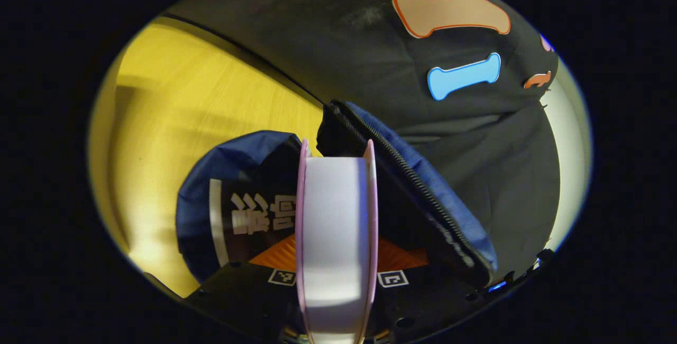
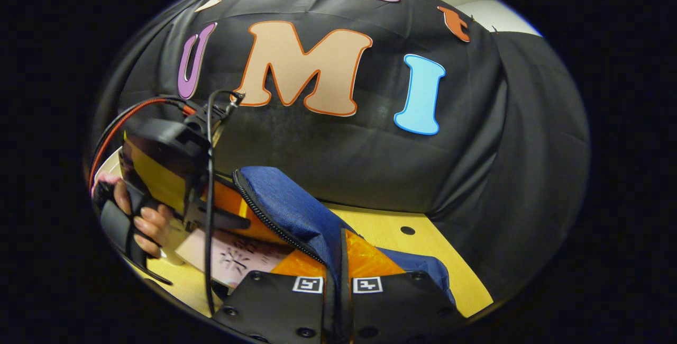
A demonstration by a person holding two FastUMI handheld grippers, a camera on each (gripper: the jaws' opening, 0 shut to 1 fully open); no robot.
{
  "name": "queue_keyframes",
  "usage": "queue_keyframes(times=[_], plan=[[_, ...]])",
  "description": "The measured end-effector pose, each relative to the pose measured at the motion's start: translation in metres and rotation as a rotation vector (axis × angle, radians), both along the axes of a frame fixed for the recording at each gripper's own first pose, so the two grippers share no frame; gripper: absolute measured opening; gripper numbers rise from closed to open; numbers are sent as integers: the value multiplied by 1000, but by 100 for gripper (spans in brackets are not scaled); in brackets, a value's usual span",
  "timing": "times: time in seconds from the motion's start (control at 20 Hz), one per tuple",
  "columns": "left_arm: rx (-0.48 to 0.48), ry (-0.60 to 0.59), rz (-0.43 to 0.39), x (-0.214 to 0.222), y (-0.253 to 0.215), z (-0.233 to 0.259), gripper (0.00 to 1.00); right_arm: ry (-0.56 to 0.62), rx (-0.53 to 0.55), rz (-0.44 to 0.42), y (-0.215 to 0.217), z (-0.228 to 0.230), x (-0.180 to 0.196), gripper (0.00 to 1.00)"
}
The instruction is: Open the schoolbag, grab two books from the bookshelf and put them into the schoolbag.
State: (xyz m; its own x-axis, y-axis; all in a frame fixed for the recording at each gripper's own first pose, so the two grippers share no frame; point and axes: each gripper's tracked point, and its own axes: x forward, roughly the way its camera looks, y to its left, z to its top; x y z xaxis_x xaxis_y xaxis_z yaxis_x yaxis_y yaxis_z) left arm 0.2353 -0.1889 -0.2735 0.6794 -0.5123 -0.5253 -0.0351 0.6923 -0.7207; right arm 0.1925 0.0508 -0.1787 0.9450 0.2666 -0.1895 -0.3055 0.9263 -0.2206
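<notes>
a: where is the second book right now?

b: the left hand-held gripper [image 1: 336, 259] has its two orange fingers clamped on the covers of a pink-edged book [image 1: 336, 217], page block facing the camera, and holds it over the mouth of the blue schoolbag [image 1: 423, 185]. a dark-covered book [image 1: 254, 217] already sits inside the bag, just to one side of it.

a: and the other one?

b: the right hand-held gripper [image 2: 338, 275] is pinched narrow on the schoolbag's blue flap [image 2: 296, 206], just behind the zipper line. the fabric runs straight between its fingers.

a: why hold the flap at all?

b: likely to keep the opening wide, since soft cloth would sag shut over the first book. the pink-edged book goes in upright, probably so it slides in alongside the one already there.

a: anything else in sight?

b: in the right gripper view, a hand [image 2: 145, 217] grips the left tool at the bag's far side, and the bag lies on the yellow wooden desk [image 2: 439, 259].

a: how far along?

b: it looks close to done; the book seems only to need lowering and releasing.
</notes>
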Motion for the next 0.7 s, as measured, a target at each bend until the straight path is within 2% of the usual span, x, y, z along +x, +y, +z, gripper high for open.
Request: queue_keyframes(times=[0.1,0.2,0.35,0.5,0.6,0.7], plan=[[-37,-19,18,-1,-2,-3,41,0,-6,0,-1,-4,1,6],[-60,-17,35,5,-4,-17,39,12,6,2,-1,-7,3,7],[-102,-6,22,11,-12,-27,39,10,-23,22,3,-13,1,6],[-95,7,30,14,-6,-38,41,2,-39,28,3,-14,3,6],[-59,29,39,11,2,-48,46,1,-35,28,1,-15,3,7],[-42,27,48,10,3,-45,60,7,-42,40,3,-17,1,7]])
